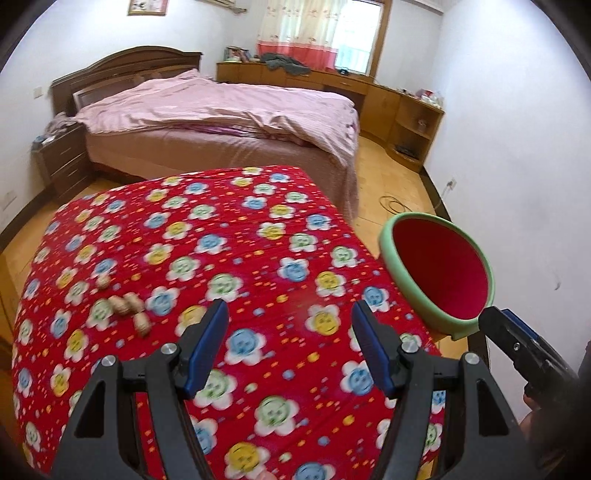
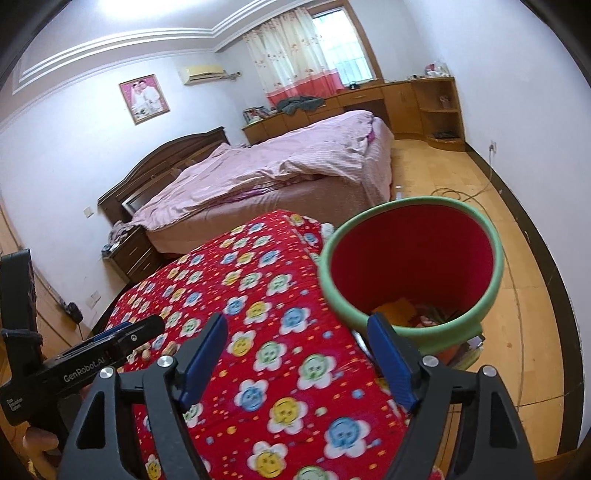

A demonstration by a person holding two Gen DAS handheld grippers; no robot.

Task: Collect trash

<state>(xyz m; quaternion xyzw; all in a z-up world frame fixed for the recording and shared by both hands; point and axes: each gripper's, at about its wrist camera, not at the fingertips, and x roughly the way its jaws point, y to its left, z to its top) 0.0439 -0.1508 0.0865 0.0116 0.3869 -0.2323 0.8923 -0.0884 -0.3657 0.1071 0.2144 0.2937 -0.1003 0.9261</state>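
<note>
bin point(image 2: 410, 254): scraps inside | left hand-held gripper point(image 1: 290, 350): apart, empty | right hand-held gripper point(image 2: 297, 363): apart, empty

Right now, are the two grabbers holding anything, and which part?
Nothing. The left gripper and right gripper are both open and empty above the flowered cloth. The peanuts lie untouched.

A bed point(image 1: 221, 122) with a pink quilt point(image 1: 236, 107) stands beside wooden cabinets point(image 1: 384, 96) and a curtained window point(image 1: 325, 33).
</note>
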